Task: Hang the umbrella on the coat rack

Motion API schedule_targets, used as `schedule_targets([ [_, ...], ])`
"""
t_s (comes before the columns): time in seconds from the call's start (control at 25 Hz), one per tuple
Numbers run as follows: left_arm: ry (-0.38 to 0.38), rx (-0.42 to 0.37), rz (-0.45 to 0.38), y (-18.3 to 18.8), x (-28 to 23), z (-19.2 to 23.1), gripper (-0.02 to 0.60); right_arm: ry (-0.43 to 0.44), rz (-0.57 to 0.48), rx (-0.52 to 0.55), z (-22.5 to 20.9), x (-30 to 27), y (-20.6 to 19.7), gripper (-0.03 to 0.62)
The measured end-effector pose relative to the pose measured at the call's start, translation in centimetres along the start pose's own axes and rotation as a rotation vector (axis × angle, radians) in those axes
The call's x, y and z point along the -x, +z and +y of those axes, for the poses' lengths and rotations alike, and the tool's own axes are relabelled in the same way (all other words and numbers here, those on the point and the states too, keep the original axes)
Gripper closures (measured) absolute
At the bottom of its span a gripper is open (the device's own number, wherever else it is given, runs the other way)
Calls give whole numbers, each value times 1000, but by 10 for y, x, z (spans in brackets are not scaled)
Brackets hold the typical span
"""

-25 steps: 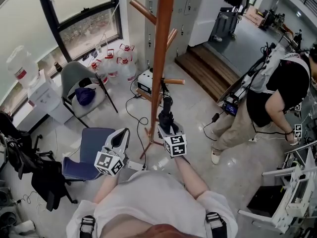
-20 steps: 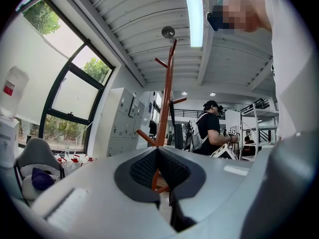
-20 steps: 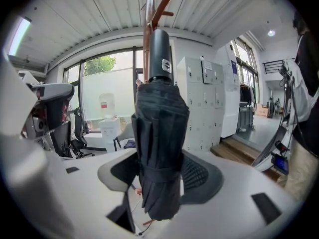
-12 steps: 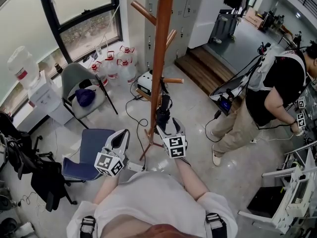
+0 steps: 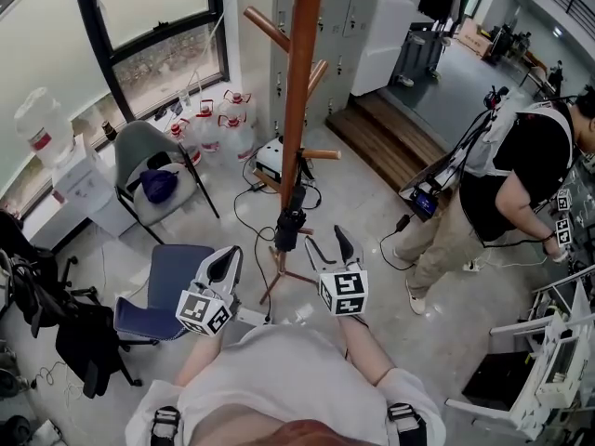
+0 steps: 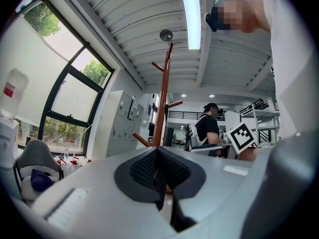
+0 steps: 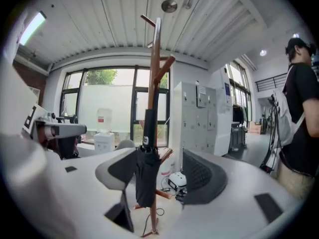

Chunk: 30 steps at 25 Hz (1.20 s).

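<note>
A tall wooden coat rack (image 5: 299,91) stands in front of me. The folded black umbrella (image 5: 288,217) hangs upright along its pole, below a side peg. My right gripper (image 5: 328,242) is open and empty, just right of the umbrella and clear of it. In the right gripper view the umbrella (image 7: 144,168) hangs against the rack's pole (image 7: 155,78) beyond the spread jaws of the right gripper (image 7: 162,176), touching neither pad. My left gripper (image 5: 224,266) is held low at the left, shut on nothing. Its jaws meet in the left gripper view (image 6: 158,169), with the coat rack (image 6: 162,108) behind.
A person in a black shirt with a backpack (image 5: 516,170) stands at the right. A grey chair (image 5: 149,151) and a blue chair (image 5: 163,291) sit left of the rack. Water bottles (image 5: 223,119), a white box (image 5: 271,156) and cables lie near its foot. A wooden step (image 5: 390,133) lies behind.
The right gripper was shut on the umbrella by the rack; it opened, let go and drew back towards me. The umbrella stays hanging on the rack. The left gripper kept still.
</note>
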<state>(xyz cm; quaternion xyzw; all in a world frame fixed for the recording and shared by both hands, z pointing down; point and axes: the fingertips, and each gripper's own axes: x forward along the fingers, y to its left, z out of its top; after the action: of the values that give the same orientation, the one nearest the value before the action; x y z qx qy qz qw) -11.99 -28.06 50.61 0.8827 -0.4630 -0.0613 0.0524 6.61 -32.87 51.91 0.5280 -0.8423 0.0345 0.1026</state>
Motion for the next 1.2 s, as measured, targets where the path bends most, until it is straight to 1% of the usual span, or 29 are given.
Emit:
schedule_targets([
  [0.04, 3, 1, -2, 1, 1, 0, 572, -8, -27, 8, 1, 7, 10, 308],
  [0.08, 5, 0, -5, 1, 2, 0, 572, -15, -52, 10, 2, 14, 18, 341],
  [0.24, 7, -30, -13, 6, 5, -5, 572, -18, -105, -15, 7, 36, 33, 542],
  [0.32, 1, -44, -18, 9, 6, -8, 572, -10, -116, -24, 10, 42, 32, 585],
  [0.44, 0, -57, -11, 7, 8, -10, 572, -4, -117, -38, 13, 48, 25, 586],
  [0.56, 8, -51, -6, 5, 10, -12, 572, -4, -113, -71, 11, 53, 20, 588],
  [0.64, 6, -55, -6, 5, 11, -13, 572, -3, -110, -60, 13, 55, 18, 588],
  [0.8, 2, -76, 0, 3, 13, -17, 572, 5, -109, -1, 21, 58, 19, 588],
  [1.08, 0, -86, 5, 3, 17, -22, 572, 17, -104, -21, 27, 58, 16, 588],
  [1.2, -1, -87, 7, 1, 19, -22, 572, 23, -105, -2, 29, 58, 14, 588],
])
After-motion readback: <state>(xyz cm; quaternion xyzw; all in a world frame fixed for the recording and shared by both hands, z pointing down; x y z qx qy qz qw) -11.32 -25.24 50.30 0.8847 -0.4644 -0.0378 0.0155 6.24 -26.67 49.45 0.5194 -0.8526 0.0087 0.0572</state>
